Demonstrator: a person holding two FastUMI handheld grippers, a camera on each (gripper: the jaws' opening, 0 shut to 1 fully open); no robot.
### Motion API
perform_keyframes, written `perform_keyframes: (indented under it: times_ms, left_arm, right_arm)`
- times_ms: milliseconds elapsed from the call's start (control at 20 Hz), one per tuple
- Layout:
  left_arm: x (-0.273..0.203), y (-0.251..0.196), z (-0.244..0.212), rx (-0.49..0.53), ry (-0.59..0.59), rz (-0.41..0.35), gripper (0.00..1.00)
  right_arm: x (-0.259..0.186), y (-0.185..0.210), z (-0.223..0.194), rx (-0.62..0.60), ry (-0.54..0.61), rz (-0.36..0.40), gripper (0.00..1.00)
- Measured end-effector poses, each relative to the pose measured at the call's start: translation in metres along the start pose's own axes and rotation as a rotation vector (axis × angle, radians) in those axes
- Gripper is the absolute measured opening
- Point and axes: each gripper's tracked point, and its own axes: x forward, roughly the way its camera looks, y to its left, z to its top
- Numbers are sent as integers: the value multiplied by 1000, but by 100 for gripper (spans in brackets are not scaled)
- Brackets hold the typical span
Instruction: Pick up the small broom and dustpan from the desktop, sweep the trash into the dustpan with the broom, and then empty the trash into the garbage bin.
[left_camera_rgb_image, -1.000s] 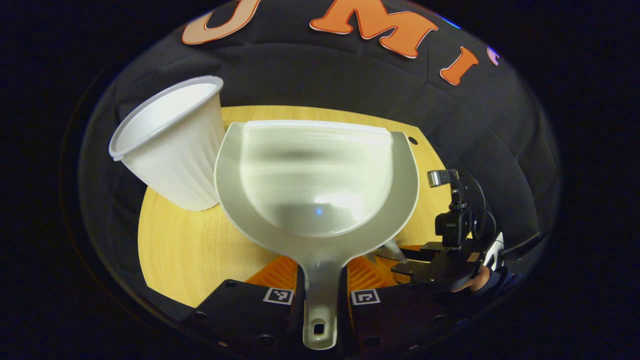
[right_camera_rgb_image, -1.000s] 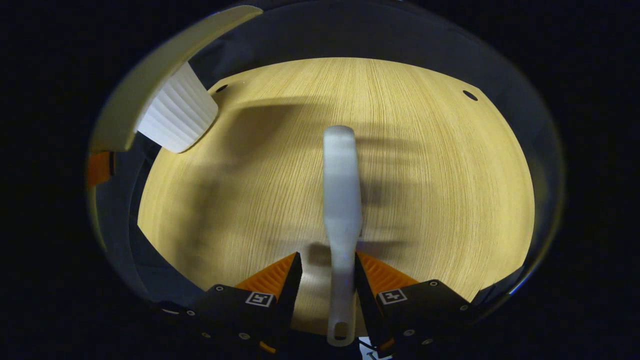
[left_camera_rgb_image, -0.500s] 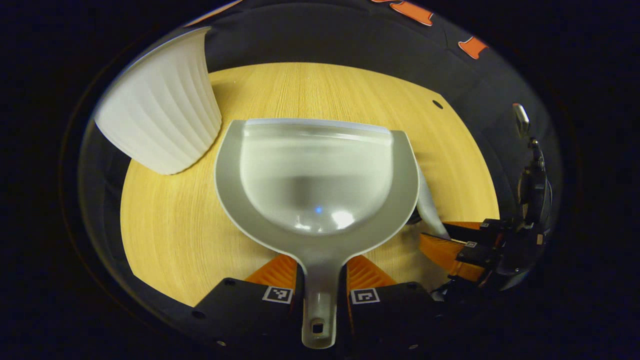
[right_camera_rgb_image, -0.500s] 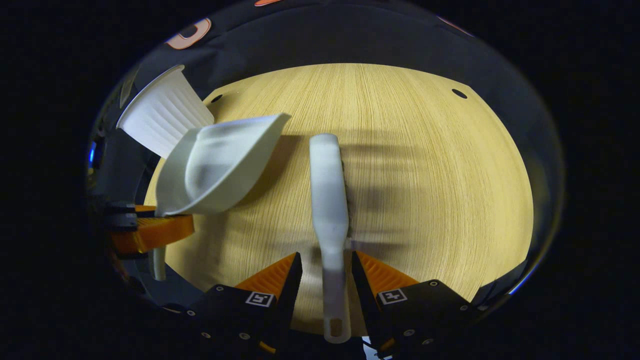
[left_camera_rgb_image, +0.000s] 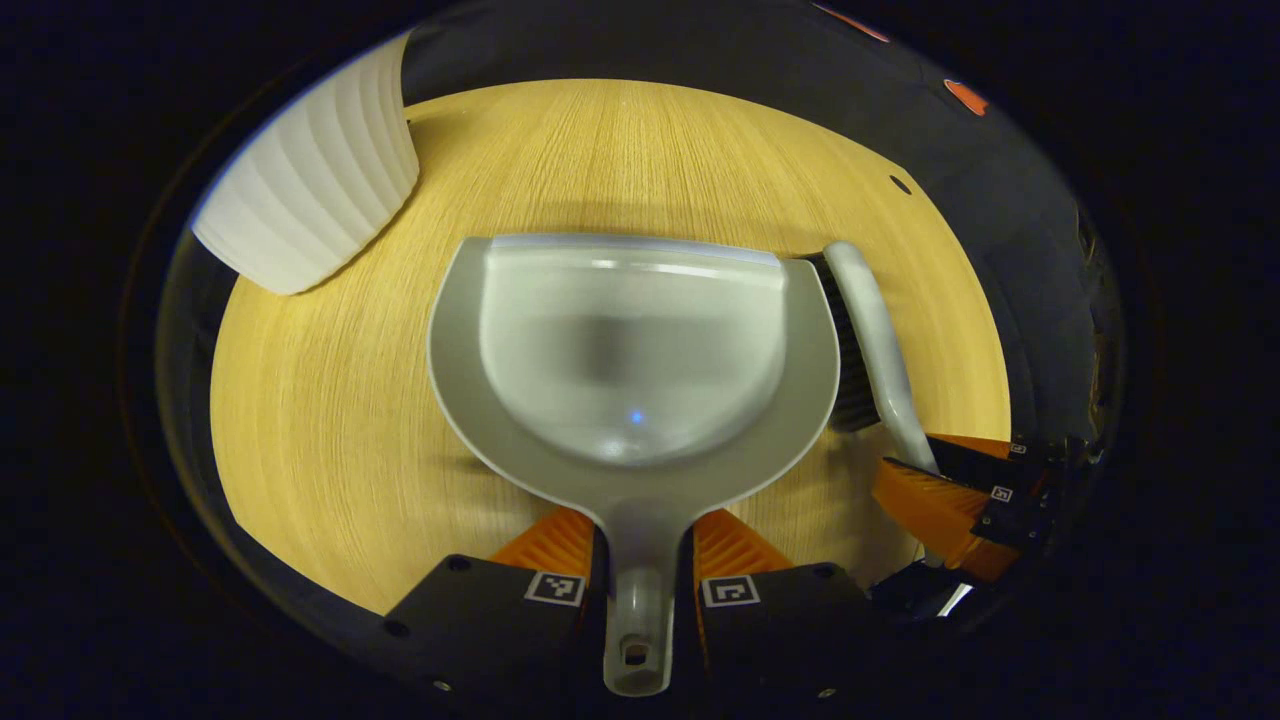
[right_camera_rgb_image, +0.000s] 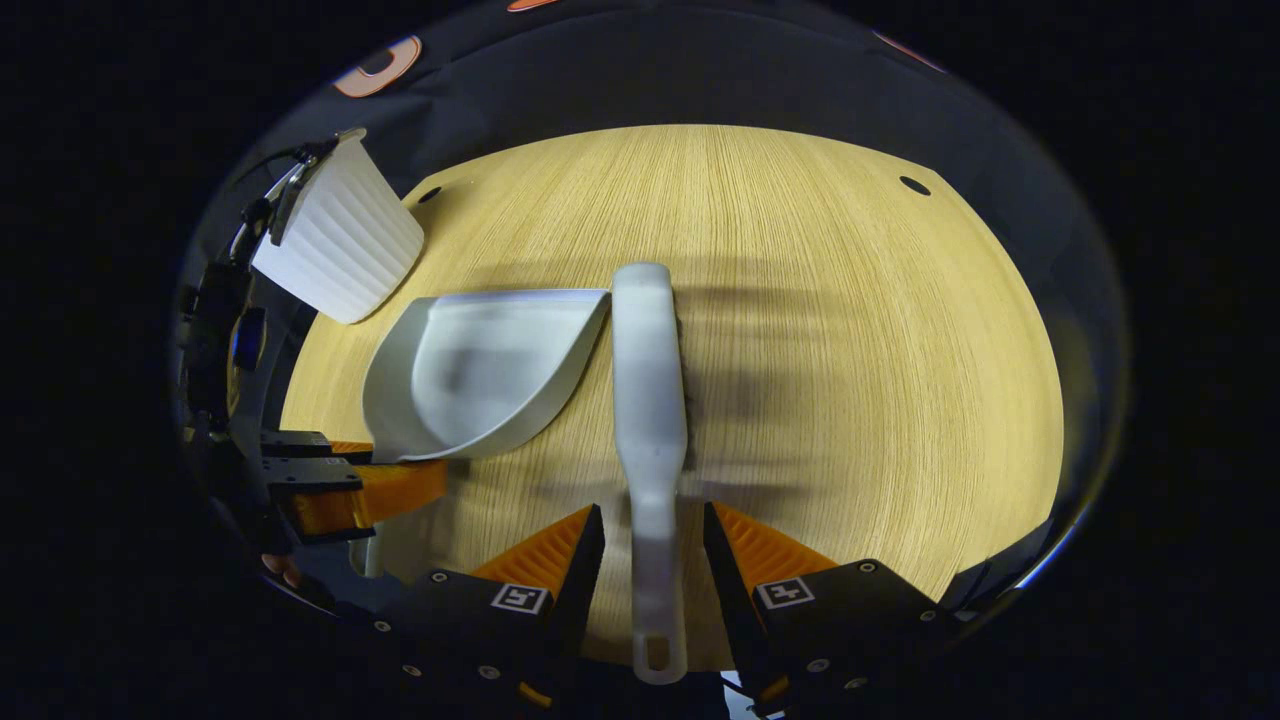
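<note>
Holding the dustpan (left_camera_rgb_image: 630, 360) by its narrow handle, the left gripper (left_camera_rgb_image: 640, 545) has both fingers pressed on the stem, the pan low over the desk (left_camera_rgb_image: 330, 420) with its lip forward. The right gripper (right_camera_rgb_image: 650, 545) clamps the broom (right_camera_rgb_image: 648, 370) handle the same way, its dark bristles just beside the pan's right edge. Both look like thin, light, stiff plastic, smooth enough to twist in a grip, so the handle near the pan's body seems the best hold. A ribbed white garbage bin (left_camera_rgb_image: 310, 190) stands at the desk's far left; I see no trash
</note>
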Motion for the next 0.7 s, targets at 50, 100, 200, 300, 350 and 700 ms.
perform_keyframes:
  times_ms: [50, 100, 200, 300, 350, 700]
  left_arm:
    - [4, -1, -2, -3, -3, 8, 28]
    - [9, -3, -2, -4, -5, 12, 29]
    - [14, -5, -6, 3, -2, 22, 31]
    - [16, -6, -5, 16, -4, 25, 32]
    - [15, -5, -4, 16, -8, 21, 33]
    - [8, -16, -3, 20, -35, -22, 55]
  right_arm:
    - [0, 0, 0, 0, 0, 0, 61]
    - [0, -1, 0, 0, 0, -1, 61]
    - [0, -2, 2, 3, -3, -2, 61]
    - [-1, -2, 3, 8, -7, -3, 61]
    - [-1, -2, 3, 9, -7, -1, 61]
    - [-5, -1, 6, 5, -26, 3, 61]
